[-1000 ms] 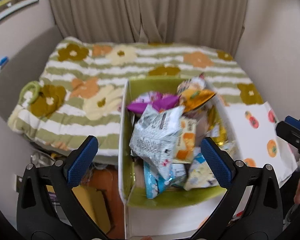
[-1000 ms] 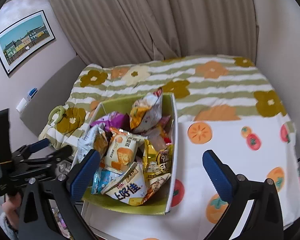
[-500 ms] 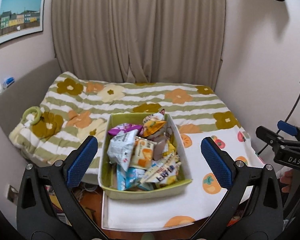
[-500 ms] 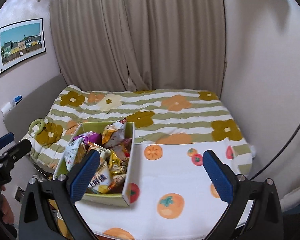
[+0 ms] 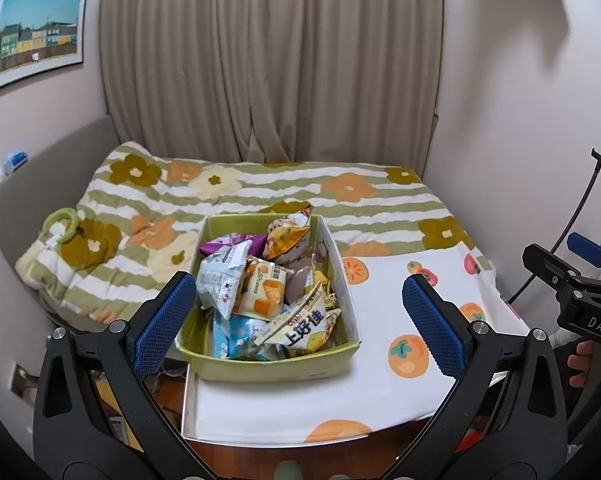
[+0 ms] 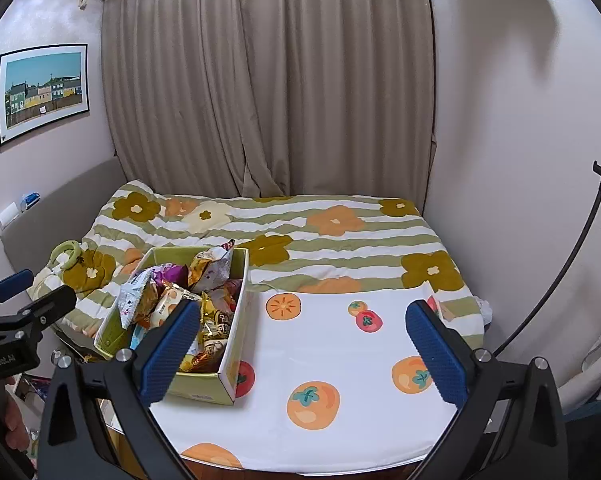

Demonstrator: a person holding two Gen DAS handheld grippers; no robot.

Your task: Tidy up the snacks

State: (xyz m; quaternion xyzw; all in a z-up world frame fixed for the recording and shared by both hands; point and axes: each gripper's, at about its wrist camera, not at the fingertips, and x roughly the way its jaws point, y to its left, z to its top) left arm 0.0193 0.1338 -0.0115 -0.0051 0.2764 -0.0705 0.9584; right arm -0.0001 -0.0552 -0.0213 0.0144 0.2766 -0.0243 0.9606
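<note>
Your left hand-held gripper (image 5: 296,320) hangs above the near edge of the bench (image 5: 380,396) with its blue pads spread wide, holding nothing. Your right hand-held gripper (image 6: 300,346) is likewise spread wide and empty, raised over the bench's near edge. Each shows at the side of the other's view.

The snacks (image 5: 268,288) are heaped in a green box (image 5: 276,364) that stands at the left edge of the bench, on a white cloth printed with orange fruit (image 5: 408,356). You see a silver-grey packet (image 5: 220,276) on the box's left side, a purple one (image 5: 224,244) behind it, an orange and yellow bag (image 5: 288,236) sticking up at the far end, a packet with an orange picture (image 5: 262,292) in the middle, and a white and yellow packet with large blue characters (image 5: 304,322) at the near end. In your right view the box (image 6: 112,332) sits just past the left finger, its packets (image 6: 212,272) rising above the rim.

Beyond the bench lies a bed with a striped flower quilt (image 6: 340,236), a green ring (image 6: 66,254) at its left edge. Beige curtains (image 6: 260,100) hang behind, and a framed picture (image 6: 42,92) is on the left wall.
</note>
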